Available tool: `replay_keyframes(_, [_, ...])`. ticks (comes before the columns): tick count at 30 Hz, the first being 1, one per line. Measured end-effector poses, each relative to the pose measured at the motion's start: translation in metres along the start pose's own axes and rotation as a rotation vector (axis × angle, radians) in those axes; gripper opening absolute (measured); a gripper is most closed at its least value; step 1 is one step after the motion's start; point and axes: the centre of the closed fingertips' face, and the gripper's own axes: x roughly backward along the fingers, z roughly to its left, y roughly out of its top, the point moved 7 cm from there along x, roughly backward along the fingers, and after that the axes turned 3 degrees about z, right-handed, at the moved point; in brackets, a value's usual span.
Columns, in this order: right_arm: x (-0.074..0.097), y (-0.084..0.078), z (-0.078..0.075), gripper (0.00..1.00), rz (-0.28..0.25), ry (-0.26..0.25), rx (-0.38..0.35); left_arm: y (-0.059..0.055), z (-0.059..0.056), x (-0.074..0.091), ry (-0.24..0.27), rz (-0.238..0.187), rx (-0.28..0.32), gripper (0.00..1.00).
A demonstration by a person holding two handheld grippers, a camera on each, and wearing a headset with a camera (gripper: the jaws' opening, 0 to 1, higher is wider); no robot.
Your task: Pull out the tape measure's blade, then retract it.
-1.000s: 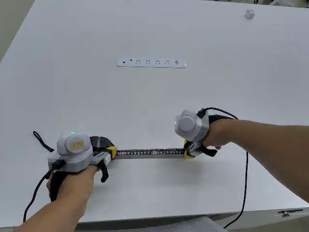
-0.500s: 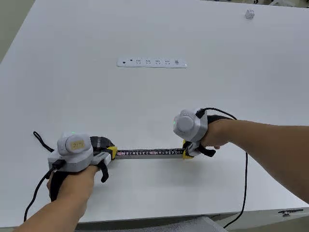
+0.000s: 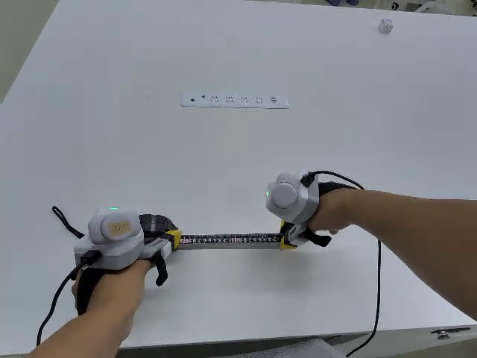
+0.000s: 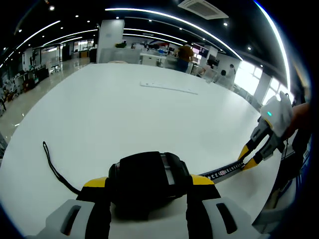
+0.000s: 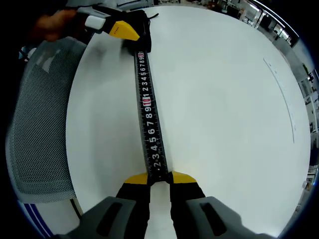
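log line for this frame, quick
left gripper: shut on tape measure case | right gripper: shut on blade | blade: pulled out between grippers

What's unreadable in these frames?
- Right gripper view: blade end hook, hidden between the right gripper jaws.
- Left gripper view: tape measure case lock, dark and clamped in the left gripper.
- Head view: blade numerals too small to read; small white object at top right too small to identify.

Blade (image 5: 147, 117): white digits on black, 2 to 9, red 10, then 1 to 9 again (right gripper view). Left gripper view: "2 3 4" near tip. Head view: digits too small.
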Motion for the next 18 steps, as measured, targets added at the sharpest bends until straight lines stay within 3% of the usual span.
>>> replay_keyframes(18, [-0.0009, 0.0047, 0.0023, 0.14, -0.003, 0.000, 0.003, 0.0000, -0.0005, -0.0008, -0.002, -0.004, -0.002, 0.58])
